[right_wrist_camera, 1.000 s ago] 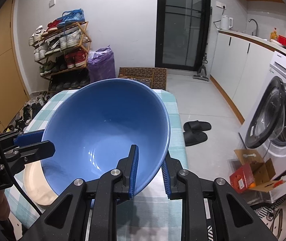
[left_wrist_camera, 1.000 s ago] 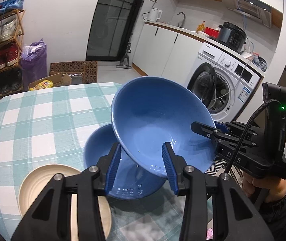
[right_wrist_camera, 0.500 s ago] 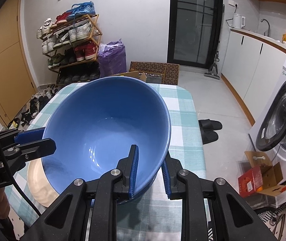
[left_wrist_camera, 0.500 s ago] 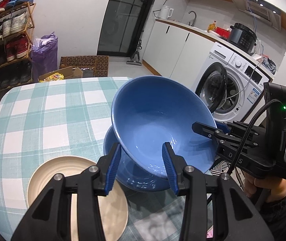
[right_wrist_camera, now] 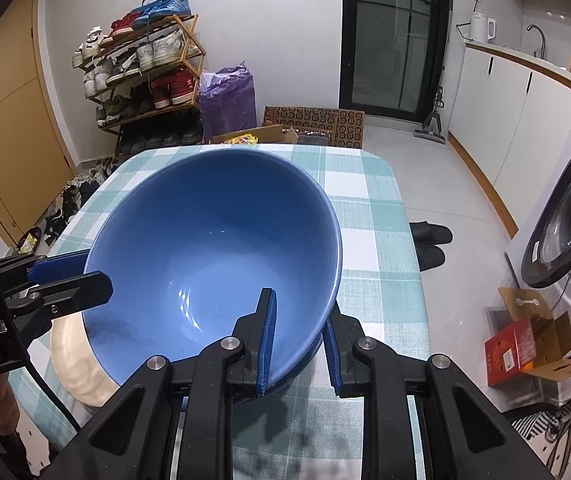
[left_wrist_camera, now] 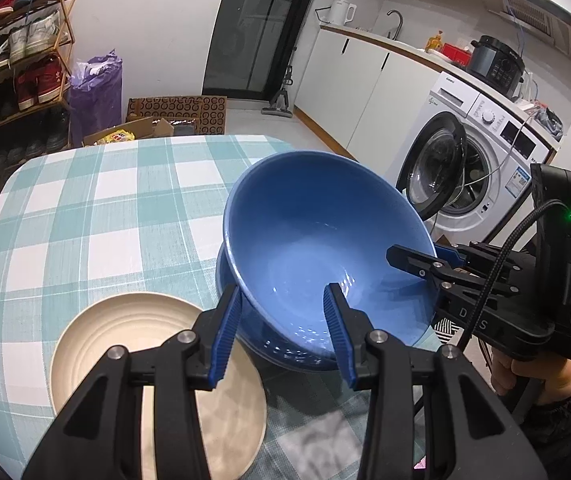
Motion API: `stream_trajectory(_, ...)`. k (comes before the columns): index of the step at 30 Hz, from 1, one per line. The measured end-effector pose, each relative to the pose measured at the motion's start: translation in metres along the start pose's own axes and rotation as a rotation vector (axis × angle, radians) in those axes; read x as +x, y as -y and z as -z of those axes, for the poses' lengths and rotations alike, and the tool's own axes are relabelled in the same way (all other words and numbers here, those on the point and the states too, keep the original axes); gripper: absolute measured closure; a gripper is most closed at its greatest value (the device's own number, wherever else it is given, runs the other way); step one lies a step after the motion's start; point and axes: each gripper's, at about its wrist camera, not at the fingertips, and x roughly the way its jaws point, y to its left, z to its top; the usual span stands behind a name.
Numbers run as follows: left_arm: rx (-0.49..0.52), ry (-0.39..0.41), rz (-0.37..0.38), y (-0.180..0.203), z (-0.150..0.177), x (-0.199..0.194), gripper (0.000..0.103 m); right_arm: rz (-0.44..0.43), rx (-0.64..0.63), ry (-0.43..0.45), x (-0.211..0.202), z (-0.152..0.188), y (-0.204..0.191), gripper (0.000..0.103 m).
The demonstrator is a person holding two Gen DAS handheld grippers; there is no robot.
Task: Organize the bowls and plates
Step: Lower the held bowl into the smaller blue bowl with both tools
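Note:
A large blue bowl [left_wrist_camera: 317,248] [right_wrist_camera: 213,256] hangs tilted over the table, held from two sides. My right gripper [right_wrist_camera: 297,336] is shut on its near rim, one pad inside and one outside. From the other side, my left gripper [left_wrist_camera: 283,320] straddles the bowl's wall; one finger [right_wrist_camera: 85,286] lies inside the bowl and the other behind the rim, and it looks clamped. Directly under the held bowl a second blue bowl [left_wrist_camera: 285,354] stands on the table, with the upper one sitting low over it. Beside them lies a cream plate [left_wrist_camera: 125,344] [right_wrist_camera: 71,364].
The table has a teal-and-white checked cloth [left_wrist_camera: 97,216] [right_wrist_camera: 369,208]. Its right edge [right_wrist_camera: 413,240] drops to the floor, where slippers and a red cardboard box lie. A washing machine [left_wrist_camera: 473,168] stands to the right, a shoe rack [right_wrist_camera: 145,72] at the back.
Both grippers have sunk with the tilted blue bowl. It now sits low over the second blue bowl, which earlier showed more to the left beneath it.

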Motion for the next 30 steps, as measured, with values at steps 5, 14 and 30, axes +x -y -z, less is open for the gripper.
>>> stream_trajectory(5,-0.005,-0.014,-0.002,-0.002,0.001,0.006,0.061,0.000,0.000,-0.016,0.008,0.001,-0.002,0.081)
stream_trajectory(14,-0.002,-0.033,-0.008,-0.002,0.005,0.014,0.061,0.010,-0.003,-0.037,0.018,0.005,-0.004,0.081)
stream_trajectory(30,0.014,-0.055,-0.034,-0.002,0.012,0.023,0.061,0.031,-0.035,-0.063,0.026,0.011,-0.007,0.081)
